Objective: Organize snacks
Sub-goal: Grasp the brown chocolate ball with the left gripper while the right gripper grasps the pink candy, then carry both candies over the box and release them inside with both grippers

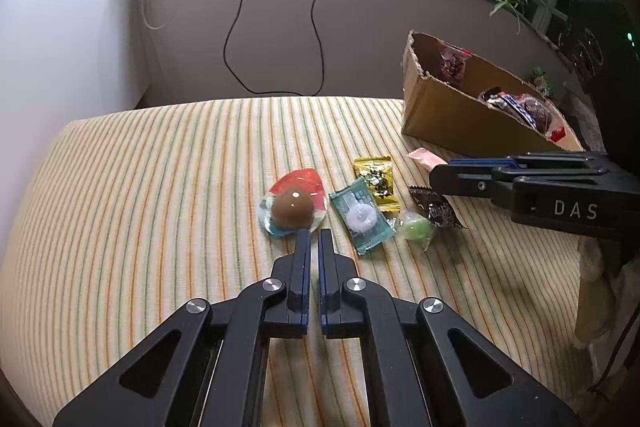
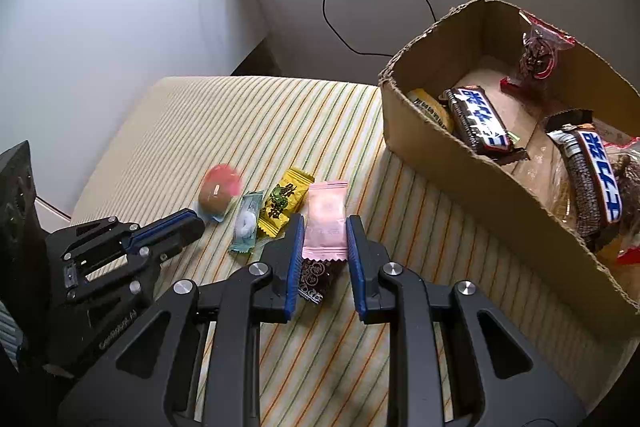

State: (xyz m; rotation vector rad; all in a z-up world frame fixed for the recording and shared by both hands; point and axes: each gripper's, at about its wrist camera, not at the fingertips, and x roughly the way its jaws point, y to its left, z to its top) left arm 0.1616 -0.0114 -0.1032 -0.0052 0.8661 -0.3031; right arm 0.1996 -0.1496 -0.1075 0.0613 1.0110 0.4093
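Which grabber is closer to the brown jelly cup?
Left. The left gripper has its closed fingers right at the brown jelly cup's near edge. The right gripper is off to the side, past several candies, shut on the pink candy.

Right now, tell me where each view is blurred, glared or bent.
Left wrist view: fisheye bows the striped cloth and ledge; a glare spot sits on the brown jelly cup; otherwise sharp. Right wrist view: that jelly cup's red lid is smeared, the pink candy in the right gripper is sharp; box edges curve.
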